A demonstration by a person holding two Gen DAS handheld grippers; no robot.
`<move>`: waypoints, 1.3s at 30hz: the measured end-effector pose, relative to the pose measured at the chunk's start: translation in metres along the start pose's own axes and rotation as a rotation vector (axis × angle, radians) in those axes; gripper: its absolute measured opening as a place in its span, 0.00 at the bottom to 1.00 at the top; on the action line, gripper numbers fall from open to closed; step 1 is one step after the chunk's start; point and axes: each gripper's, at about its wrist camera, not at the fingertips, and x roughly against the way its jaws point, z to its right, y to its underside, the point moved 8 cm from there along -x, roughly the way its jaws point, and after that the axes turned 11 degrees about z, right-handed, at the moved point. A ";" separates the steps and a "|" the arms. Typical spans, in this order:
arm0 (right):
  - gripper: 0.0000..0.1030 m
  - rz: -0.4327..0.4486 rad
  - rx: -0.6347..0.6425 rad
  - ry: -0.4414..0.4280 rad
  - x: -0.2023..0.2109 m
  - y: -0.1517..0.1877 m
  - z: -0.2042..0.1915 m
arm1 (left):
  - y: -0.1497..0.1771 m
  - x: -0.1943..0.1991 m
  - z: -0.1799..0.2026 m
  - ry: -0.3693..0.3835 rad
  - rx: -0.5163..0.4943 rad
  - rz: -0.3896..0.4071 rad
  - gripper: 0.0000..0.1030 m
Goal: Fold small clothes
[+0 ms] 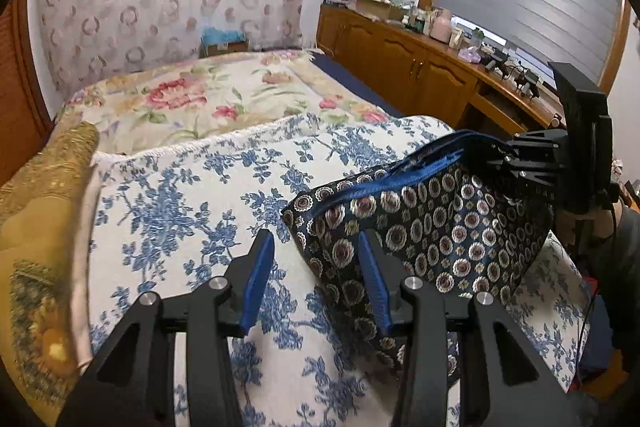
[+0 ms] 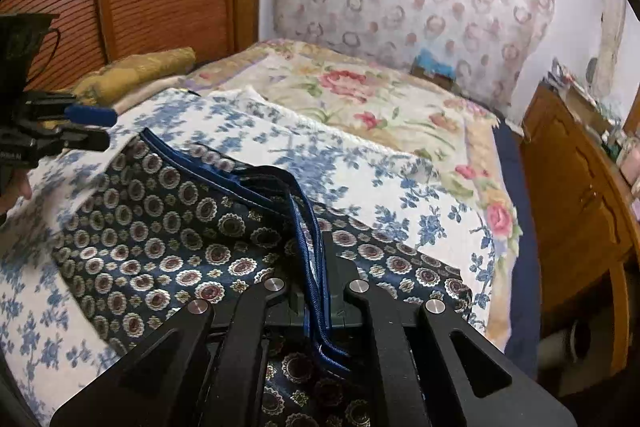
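On the bed, the right tool hides the shorts' pinched waistband.

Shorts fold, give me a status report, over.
Left tool open, nothing between its pads. Right tool shut on shorts at the blue waistband. Shorts part lifted off the bedspread. Nothing in the way.

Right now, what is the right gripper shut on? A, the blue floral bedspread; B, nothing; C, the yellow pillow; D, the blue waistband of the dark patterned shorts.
D: in the right wrist view the right gripper is shut on the blue waistband of the dark patterned shorts.
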 end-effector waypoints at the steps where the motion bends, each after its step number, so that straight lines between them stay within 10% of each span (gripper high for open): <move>1: 0.01 -0.003 -0.007 0.005 -0.002 0.000 0.004 | -0.001 -0.002 0.001 0.003 0.001 -0.005 0.41; 8: 0.03 -0.011 -0.037 0.032 -0.013 -0.003 0.013 | -0.004 -0.019 0.005 0.032 -0.001 -0.028 0.41; 13: 0.44 -0.002 -0.062 0.098 -0.003 -0.007 0.023 | 0.003 -0.037 0.003 0.024 -0.007 -0.069 0.41; 18: 0.58 0.010 -0.115 0.176 0.030 0.001 0.042 | 0.010 -0.052 -0.003 0.017 -0.008 -0.099 0.41; 39: 0.62 -0.091 -0.396 0.142 0.031 0.075 0.083 | 0.008 -0.071 -0.005 0.033 -0.010 -0.124 0.42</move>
